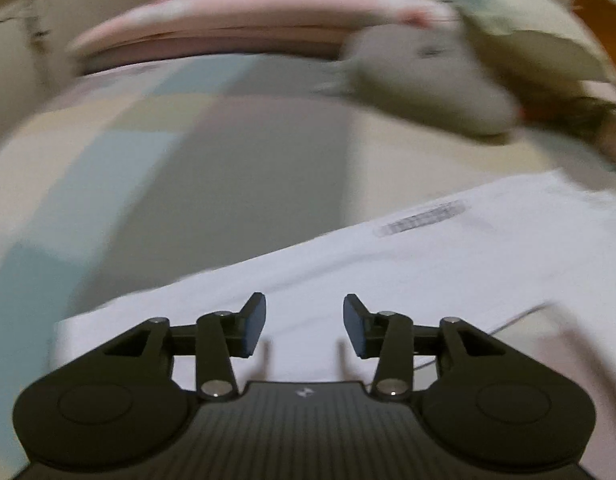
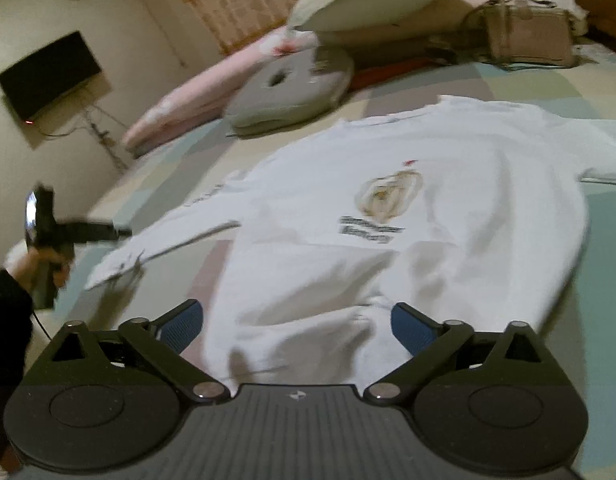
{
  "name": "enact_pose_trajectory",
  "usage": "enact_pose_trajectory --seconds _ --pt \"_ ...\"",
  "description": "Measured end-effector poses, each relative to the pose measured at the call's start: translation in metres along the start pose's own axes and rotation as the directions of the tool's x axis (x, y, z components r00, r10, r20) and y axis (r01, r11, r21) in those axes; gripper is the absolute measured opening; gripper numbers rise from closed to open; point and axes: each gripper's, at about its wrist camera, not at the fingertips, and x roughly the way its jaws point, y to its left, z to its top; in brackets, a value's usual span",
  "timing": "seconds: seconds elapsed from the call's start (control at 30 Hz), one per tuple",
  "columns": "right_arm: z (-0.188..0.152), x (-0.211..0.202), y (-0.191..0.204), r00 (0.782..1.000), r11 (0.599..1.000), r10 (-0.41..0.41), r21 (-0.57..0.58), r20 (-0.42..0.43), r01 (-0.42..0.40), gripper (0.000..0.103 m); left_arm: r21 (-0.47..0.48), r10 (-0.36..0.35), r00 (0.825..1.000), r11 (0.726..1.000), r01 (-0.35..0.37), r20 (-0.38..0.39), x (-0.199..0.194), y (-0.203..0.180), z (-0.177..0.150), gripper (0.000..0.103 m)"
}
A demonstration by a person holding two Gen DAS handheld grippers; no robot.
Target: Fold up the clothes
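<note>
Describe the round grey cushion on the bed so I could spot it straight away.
Start at the white sweatshirt spread across the checked bed cover. Look beyond its collar towards the pillows: the grey cushion lies flat there, against the long pink bolster. Unlike its neighbours, it is round, with a small hole near its middle.

Dim, warm indoor light; heavy motion blur, worst in left view; fisheye bending at edges.

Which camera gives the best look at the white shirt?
The right wrist view: the shirt lies spread on the bed, chest print and one sleeve visible. The left wrist view shows only a blurred stretch of it with a small printed label.
</note>
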Motion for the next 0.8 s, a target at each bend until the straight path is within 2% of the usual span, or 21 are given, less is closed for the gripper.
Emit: enact_pose_trajectory --seconds 0.07,0.13,0.17,0.23,0.33,0.4,0.5,0.6,0.7,0.8 --pt "0.0 -0.002 -0.005 0.999 0.999 -0.037 -0.004 0.001 0.037 0.103 0.002 -0.118 0.993 0.993 0.118 -0.02 0.017 -0.035 0.014 0.048" --pt "0.001 -0.006 -0.012 0.999 0.999 -0.048 -0.004 0.002 0.048 0.103 -0.017 -0.232 0.972 0.973 0.231 -0.039 0.039 -0.07 0.027 0.05" --pt "0.001 -0.007 -0.015 0.999 0.999 -0.049 -0.001 0.005 0.049 0.103 -0.016 -0.264 0.964 0.965 0.263 -0.044 0.048 -0.084 0.029 0.05" --pt "0.001 -0.008 -0.022 0.999 0.999 -0.053 0.003 0.008 0.053 0.103 -0.008 -0.283 0.958 0.959 0.283 -0.048 0.071 -0.109 0.032 0.05" --pt "0.002 -0.009 -0.032 0.998 0.998 -0.069 -0.002 0.011 0.069 0.103 -0.048 -0.244 0.966 0.969 0.241 -0.084 0.11 -0.12 0.036 0.05" --pt "0.002 -0.011 -0.04 0.996 0.996 -0.085 -0.006 0.015 0.086 0.103 -0.065 -0.216 0.975 0.975 0.213 -0.05 0.124 -0.117 0.037 0.049" --pt "0.001 -0.013 -0.053 0.996 0.996 -0.093 0.019 0.017 0.093 0.103 -0.034 -0.083 0.997 0.996 0.083 0.007 0.134 -0.119 0.05 0.05" --pt "-0.001 -0.017 -0.063 0.995 0.994 -0.101 0.054 0.026 0.099 0.103 -0.037 -0.006 1.0 0.999 0.006 -0.003 0.135 -0.122 0.06 0.05" --pt "-0.003 -0.029 -0.066 0.994 0.993 -0.103 0.069 0.045 0.1 0.103 -0.001 -0.013 1.0 1.0 0.013 -0.006 0.117 -0.135 0.056 0.049" --pt "-0.005 -0.045 -0.067 0.991 0.99 -0.118 0.078 0.06 0.114 0.103 0.079 -0.056 0.998 0.995 0.057 -0.019 0.083 -0.148 0.039 0.057"
